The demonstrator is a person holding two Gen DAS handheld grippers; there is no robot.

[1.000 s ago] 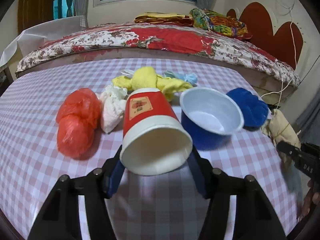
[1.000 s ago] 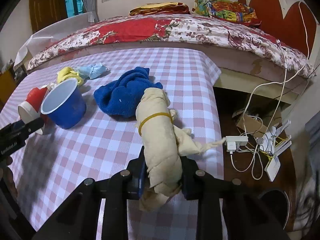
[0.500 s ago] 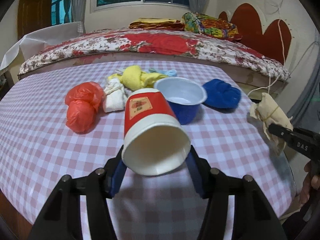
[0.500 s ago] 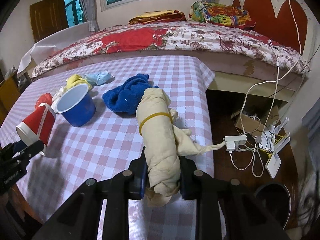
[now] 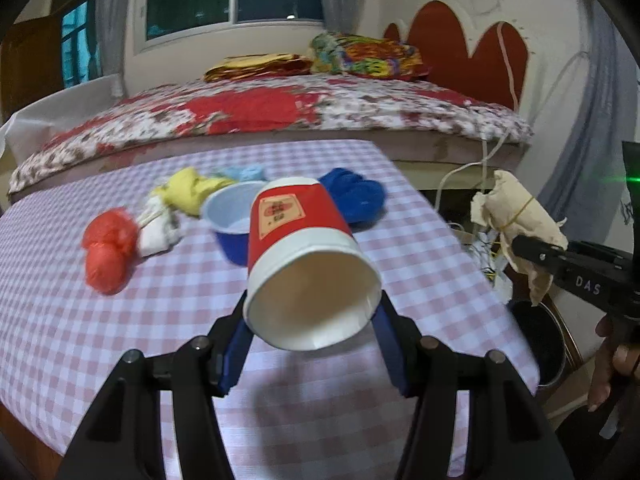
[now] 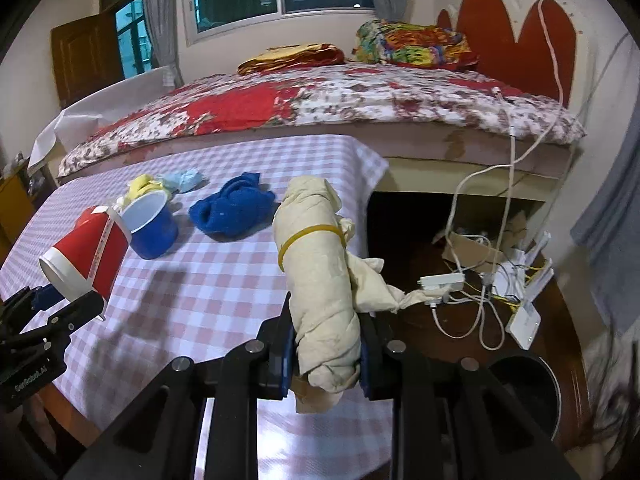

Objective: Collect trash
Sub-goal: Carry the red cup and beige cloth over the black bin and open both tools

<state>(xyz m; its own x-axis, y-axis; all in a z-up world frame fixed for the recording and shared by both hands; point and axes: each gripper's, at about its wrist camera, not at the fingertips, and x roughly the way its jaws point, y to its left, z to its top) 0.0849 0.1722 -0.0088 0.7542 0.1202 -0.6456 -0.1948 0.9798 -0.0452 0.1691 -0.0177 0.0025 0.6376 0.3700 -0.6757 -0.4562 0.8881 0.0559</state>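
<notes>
My left gripper [image 5: 312, 344] is shut on a red paper cup [image 5: 304, 264] with a white rim, held tilted above the checked table [image 5: 120, 340], its mouth facing the camera. It also shows in the right wrist view [image 6: 86, 258]. My right gripper [image 6: 324, 360] is shut on a beige cloth bundle [image 6: 320, 280] tied with a yellow rubber band, held past the table's right edge. The bundle also shows in the left wrist view [image 5: 516, 220]. A dark round trash bin [image 6: 528, 392] stands on the floor at the lower right; it also shows in the left wrist view [image 5: 536, 340].
On the table lie a red plastic bag [image 5: 106, 244], a white wad [image 5: 158, 228], a yellow cloth [image 5: 188, 192], a light blue wad [image 5: 244, 172], a blue cup [image 5: 232, 220] and a blue towel [image 5: 352, 196]. A bed [image 6: 320, 108] stands behind. Cables and a power strip [image 6: 444, 280] lie on the floor.
Both grippers have lifted and drawn back and to the right with their loads. The cup is higher over the table; the bundle is out beyond the table edge, and the bin has come into view.
</notes>
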